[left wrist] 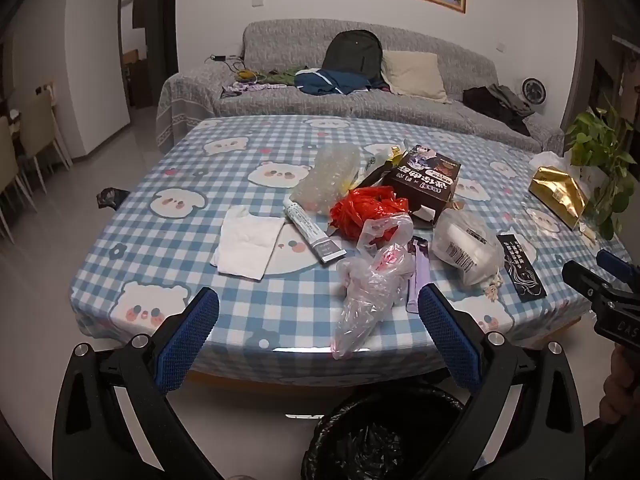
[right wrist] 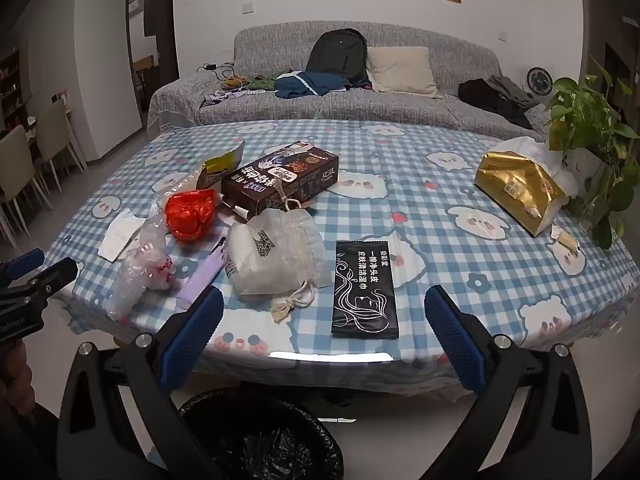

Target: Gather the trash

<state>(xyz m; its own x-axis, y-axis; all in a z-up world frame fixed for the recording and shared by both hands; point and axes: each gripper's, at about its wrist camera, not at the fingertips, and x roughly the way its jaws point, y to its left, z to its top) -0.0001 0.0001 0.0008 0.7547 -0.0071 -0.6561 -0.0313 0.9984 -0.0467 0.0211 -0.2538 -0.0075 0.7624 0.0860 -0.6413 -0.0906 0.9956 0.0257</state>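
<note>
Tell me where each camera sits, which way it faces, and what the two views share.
Left wrist: rides the left gripper, open, angled down over the table's near edge toward the red plastic bag and sofa; the right gripper and a hand show at right.
Right wrist: rides the right gripper, open, facing the black wet-wipe packet; the left gripper shows at left.
Shared: brown snack box, white drawstring pouch, gold tissue pack, black-lined trash bin below.
</note>
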